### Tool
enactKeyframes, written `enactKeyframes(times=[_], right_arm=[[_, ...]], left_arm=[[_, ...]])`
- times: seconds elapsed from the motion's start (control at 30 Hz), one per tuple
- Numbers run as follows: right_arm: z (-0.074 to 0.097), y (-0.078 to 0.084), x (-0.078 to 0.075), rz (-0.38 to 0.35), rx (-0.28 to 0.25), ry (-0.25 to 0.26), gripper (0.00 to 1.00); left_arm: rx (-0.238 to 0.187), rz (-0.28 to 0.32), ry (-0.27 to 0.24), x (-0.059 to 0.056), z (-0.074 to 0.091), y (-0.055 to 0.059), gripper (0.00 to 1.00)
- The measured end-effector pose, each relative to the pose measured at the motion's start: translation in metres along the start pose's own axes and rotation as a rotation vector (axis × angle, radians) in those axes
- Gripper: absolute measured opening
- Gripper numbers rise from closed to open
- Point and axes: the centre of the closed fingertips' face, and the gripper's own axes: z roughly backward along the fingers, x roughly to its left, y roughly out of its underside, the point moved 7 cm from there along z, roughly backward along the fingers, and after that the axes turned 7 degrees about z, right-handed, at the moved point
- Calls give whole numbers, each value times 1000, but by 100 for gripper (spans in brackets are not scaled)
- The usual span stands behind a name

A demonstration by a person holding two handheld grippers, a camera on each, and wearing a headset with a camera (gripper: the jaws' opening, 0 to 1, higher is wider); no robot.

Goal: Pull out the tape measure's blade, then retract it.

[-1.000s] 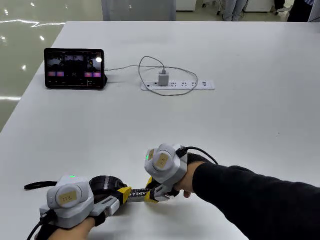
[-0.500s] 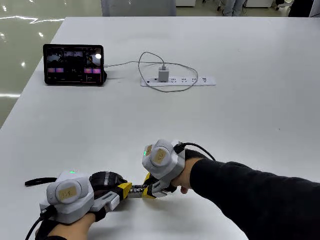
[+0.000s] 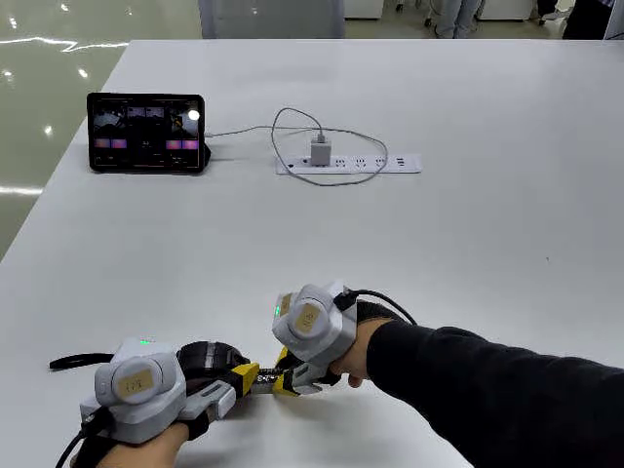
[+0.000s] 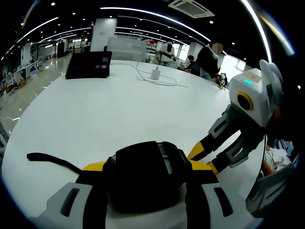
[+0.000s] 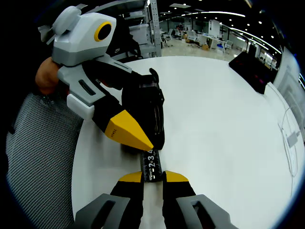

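Observation:
A black tape measure sits on the white table, and my left gripper is shut on its case. In the left gripper view the case fills the gap between the yellow fingertips of my left gripper, and its black wrist strap trails off to the left. A short piece of blade, marked 2, 3 and 4, sticks out of the case. My right gripper is shut on that blade, close to the case. In the head view my right gripper almost touches the left one's yellow tip.
A tablet with a lit screen stands at the far left of the table. A white power strip with a charger and looped cable lies behind the grippers. The table's left edge is near. People stand in the background.
My right gripper has moved left toward the case, still holding the blade, so less blade shows between the grippers. The left gripper and the case have stayed put.

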Motion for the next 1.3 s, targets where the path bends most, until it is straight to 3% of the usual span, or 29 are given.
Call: enactKeyframes(times=[1.3], right_arm=[[-13, -16, 0, -2, -56, -17, 11]], left_arm=[[0, 10, 8, -1, 2, 0, 61]])
